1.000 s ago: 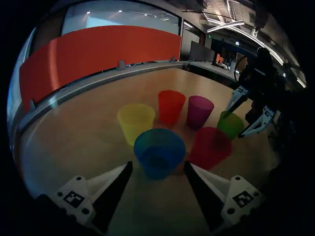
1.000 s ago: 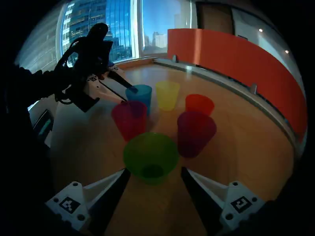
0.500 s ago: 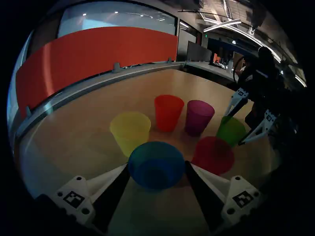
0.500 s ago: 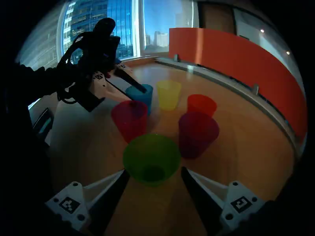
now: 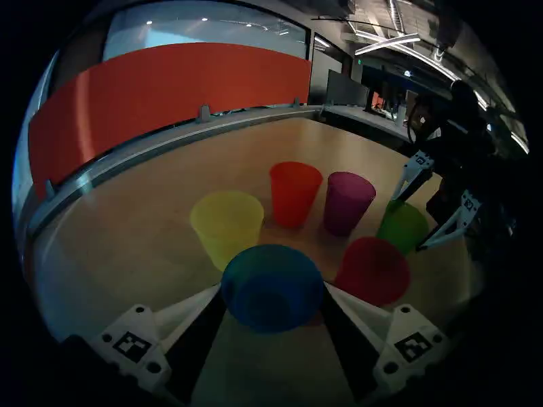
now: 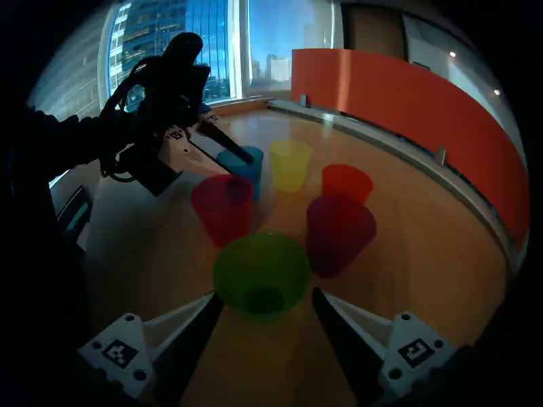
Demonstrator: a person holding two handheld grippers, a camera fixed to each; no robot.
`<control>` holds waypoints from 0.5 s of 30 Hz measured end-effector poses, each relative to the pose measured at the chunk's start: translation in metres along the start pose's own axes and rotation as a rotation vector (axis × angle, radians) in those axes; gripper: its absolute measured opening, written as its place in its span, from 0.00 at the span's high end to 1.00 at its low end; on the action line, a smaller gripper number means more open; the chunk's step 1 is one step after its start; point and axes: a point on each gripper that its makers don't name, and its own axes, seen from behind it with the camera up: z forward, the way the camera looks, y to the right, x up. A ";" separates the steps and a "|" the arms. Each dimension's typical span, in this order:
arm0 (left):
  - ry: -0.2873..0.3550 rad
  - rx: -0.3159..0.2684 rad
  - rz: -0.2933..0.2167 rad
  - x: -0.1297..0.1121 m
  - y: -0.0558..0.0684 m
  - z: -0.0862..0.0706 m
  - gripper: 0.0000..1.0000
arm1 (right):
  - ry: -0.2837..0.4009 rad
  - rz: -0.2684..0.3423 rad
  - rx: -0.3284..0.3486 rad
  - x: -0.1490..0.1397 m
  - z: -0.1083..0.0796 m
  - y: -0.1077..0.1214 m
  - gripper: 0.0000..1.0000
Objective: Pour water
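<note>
Left gripper (image 5: 272,288): spread open around translucent blue plastic cup (image 5: 271,271), near centre of wooden table (image 5: 136,237); contact unclear, no visible squeeze. Right gripper (image 6: 265,292): spread open likewise around translucent green plastic cup (image 6: 261,268), near centre. Neighbouring cups (image 5: 294,192) packed close just beyond. Probably light, thin-walled, smooth, easy to crush or let slip; water inside not discernible. Best pinched gently mid-wall, below rim, kept upright. Risk of knocking neighbours on lifting.

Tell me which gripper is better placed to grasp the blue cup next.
Left. The left gripper is open around the blue cup; the right gripper brackets the green cup across the cluster.
</note>
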 end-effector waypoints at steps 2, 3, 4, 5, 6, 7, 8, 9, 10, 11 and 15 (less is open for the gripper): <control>0.001 0.000 0.002 0.000 0.000 0.000 0.11 | 0.002 -0.001 0.000 0.001 0.000 0.000 0.00; 0.001 -0.001 0.003 0.000 0.000 0.000 0.11 | 0.004 -0.002 0.000 0.002 0.000 0.000 0.00; 0.001 -0.001 0.004 0.000 0.000 0.000 0.11 | 0.006 -0.002 0.000 0.003 0.001 0.000 0.00; 0.001 -0.001 0.005 0.000 0.000 0.000 0.11 | 0.008 -0.003 0.000 0.003 0.001 -0.001 0.00; 0.001 -0.002 0.006 0.000 0.000 0.000 0.11 | 0.009 -0.003 0.000 0.004 0.002 -0.001 0.00; 0.001 -0.002 0.006 0.000 0.000 0.000 0.11 | 0.011 -0.004 0.001 0.004 0.002 -0.001 0.00; 0.001 -0.003 0.007 0.000 0.000 0.000 0.11 | 0.012 -0.004 0.001 0.005 0.003 -0.001 0.00; 0.000 -0.003 0.007 0.000 0.000 0.000 0.11 | 0.013 -0.004 0.002 0.005 0.004 -0.002 0.00; 0.000 -0.004 0.008 -0.001 0.000 0.000 0.11 | 0.014 -0.005 0.003 0.005 0.004 -0.002 0.00; 0.000 -0.004 0.008 -0.001 0.000 0.000 0.11 | 0.014 -0.006 0.004 0.006 0.005 -0.003 0.00; 0.002 -0.005 0.009 -0.001 0.000 0.000 0.11 | 0.026 -0.008 0.010 0.010 0.010 -0.006 0.00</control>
